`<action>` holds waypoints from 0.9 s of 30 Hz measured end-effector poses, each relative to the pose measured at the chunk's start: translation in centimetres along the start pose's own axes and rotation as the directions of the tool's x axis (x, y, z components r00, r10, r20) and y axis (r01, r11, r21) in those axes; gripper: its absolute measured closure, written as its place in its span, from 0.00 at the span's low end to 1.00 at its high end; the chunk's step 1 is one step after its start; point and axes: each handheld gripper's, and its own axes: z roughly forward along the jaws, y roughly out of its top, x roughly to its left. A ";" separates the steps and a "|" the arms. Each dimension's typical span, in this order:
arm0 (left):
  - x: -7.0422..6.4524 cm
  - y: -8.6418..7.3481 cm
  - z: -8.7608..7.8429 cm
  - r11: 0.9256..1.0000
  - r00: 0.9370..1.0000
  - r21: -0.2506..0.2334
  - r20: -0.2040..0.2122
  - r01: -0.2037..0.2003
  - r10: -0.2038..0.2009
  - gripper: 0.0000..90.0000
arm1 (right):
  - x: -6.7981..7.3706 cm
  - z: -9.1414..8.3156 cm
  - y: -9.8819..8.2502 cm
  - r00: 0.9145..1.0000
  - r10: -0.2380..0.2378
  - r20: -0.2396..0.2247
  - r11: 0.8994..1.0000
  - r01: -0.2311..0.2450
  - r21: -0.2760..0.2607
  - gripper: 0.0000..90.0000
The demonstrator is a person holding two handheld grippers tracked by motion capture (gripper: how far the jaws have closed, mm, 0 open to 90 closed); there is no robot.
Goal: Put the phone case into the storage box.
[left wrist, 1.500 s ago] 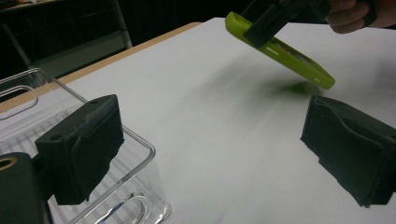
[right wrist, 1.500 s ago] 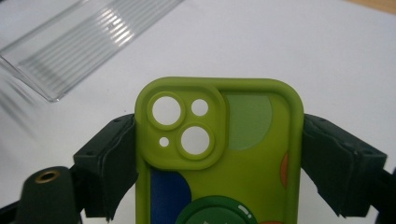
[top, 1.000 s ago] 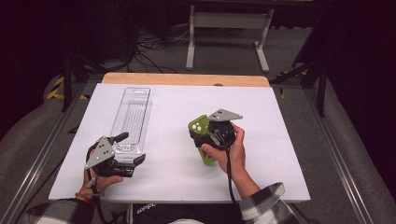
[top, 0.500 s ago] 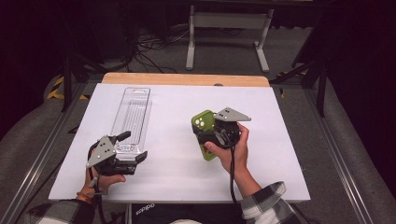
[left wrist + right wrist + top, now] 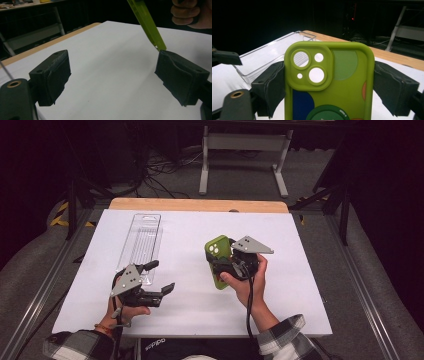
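So you had the case (image 5: 329, 82) clamped in your right gripper (image 5: 235, 265), right of the tray (image 5: 142, 237); left gripper (image 5: 157, 280) gaped wide, empty, nothing placed yet.

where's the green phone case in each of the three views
High view: the green silicone phone case sits right of centre, clamped in the right gripper.
Left gripper view: a tilted green edge at top right.
Right gripper view: centre, between the jaws.
Shared landmark: the white table.
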 end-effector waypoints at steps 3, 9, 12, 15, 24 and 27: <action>-0.4 0.4 0.7 1.000 1.000 -0.007 0.018 -0.005 0.006 0.16 | 0.2 0.0 0.0 1.000 0.000 -0.009 1.000 0.000 -0.008 0.18; -1.4 1.2 2.7 0.999 0.998 -0.003 0.055 0.040 -0.040 0.20 | 0.7 0.0 -0.2 1.000 -0.007 -0.022 1.000 0.006 -0.026 0.18; -1.8 1.6 3.5 0.999 0.997 -0.005 0.073 0.039 -0.039 0.22 | 1.0 0.1 -0.3 1.000 -0.008 -0.027 0.999 0.007 -0.038 0.18; -2.2 2.1 4.3 0.999 0.995 -0.007 0.081 0.053 -0.052 0.24 | 1.4 0.1 -0.4 0.999 -0.021 -0.026 0.999 0.020 -0.046 0.18; -2.7 2.9 5.9 0.996 0.990 -0.017 0.114 0.086 -0.084 0.39 | 2.3 0.2 -0.8 0.999 -0.042 -0.028 0.996 0.040 -0.083 0.18; -2.8 3.1 6.3 0.995 0.987 -0.014 0.122 0.103 -0.100 0.48 | 2.5 0.1 -0.9 0.998 -0.048 -0.027 0.994 0.045 -0.101 0.18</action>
